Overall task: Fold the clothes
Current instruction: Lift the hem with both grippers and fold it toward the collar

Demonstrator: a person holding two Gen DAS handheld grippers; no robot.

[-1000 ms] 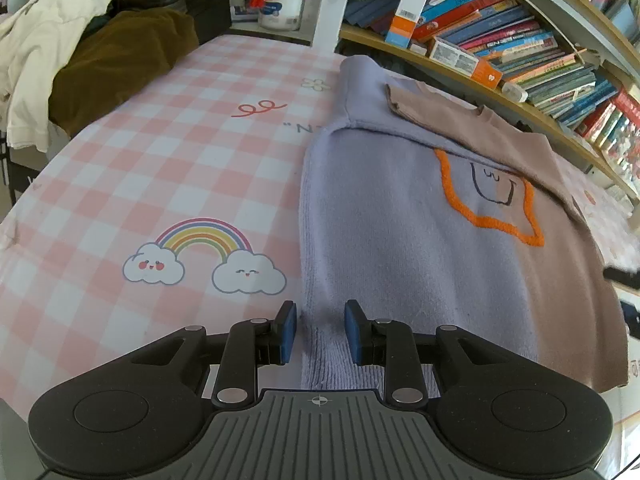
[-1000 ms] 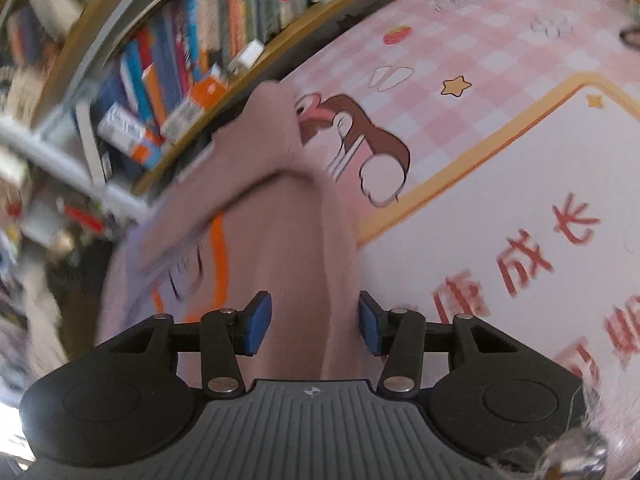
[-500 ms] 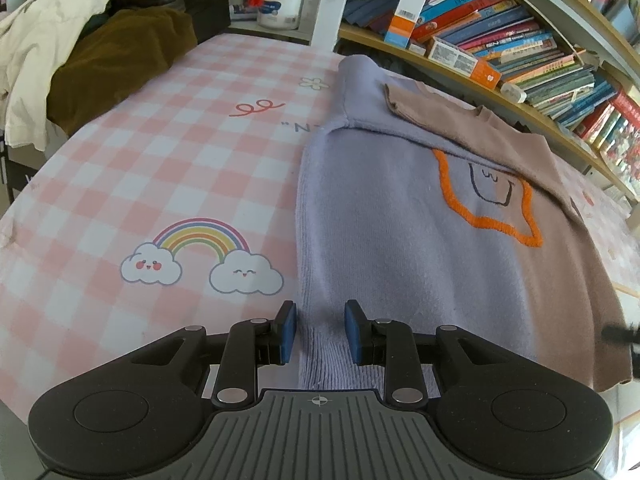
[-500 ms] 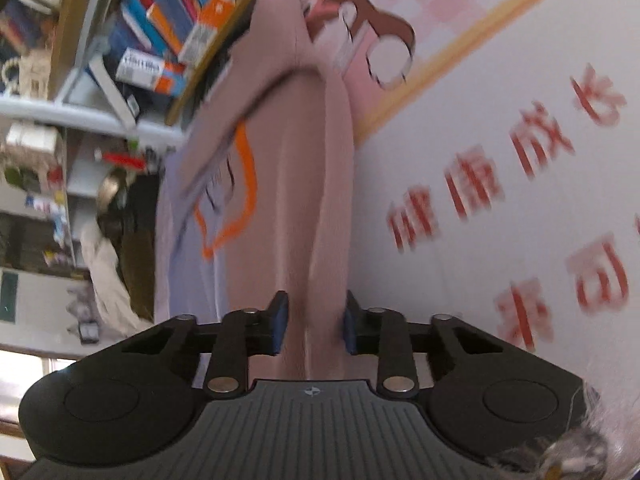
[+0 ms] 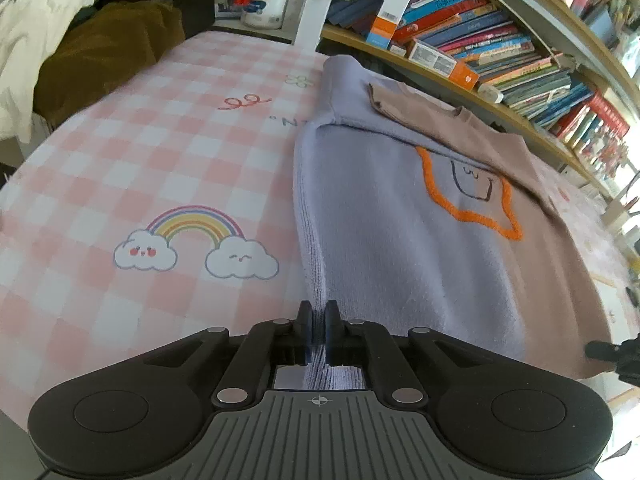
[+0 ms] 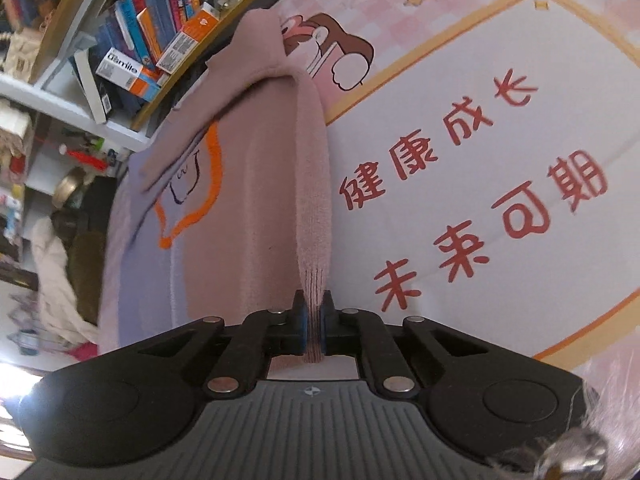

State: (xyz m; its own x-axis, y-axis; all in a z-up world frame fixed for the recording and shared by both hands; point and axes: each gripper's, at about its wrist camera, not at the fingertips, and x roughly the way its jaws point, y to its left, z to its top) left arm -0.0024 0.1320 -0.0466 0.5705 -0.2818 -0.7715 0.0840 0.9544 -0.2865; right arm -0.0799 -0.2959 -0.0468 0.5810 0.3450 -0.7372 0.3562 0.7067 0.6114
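Observation:
A sweater (image 5: 400,240), lavender on one half and dusty pink on the other with an orange-outlined face motif, lies flat on a pink checked mat (image 5: 140,180), both sleeves folded across its top. My left gripper (image 5: 317,330) is shut on the ribbed hem at the lavender corner. My right gripper (image 6: 314,330) is shut on the hem at the pink corner of the sweater (image 6: 256,208). The right gripper's tip shows at the far right of the left wrist view (image 5: 618,354).
A bookshelf (image 5: 500,52) packed with books runs along the far edge of the mat. A pile of brown and white clothes (image 5: 80,48) lies at the back left. The mat (image 6: 500,184) carries red Chinese characters to the right of the sweater.
Both grippers closed from open onto the sweater's hem corners. The right gripper swung around and settled at the pink corner.

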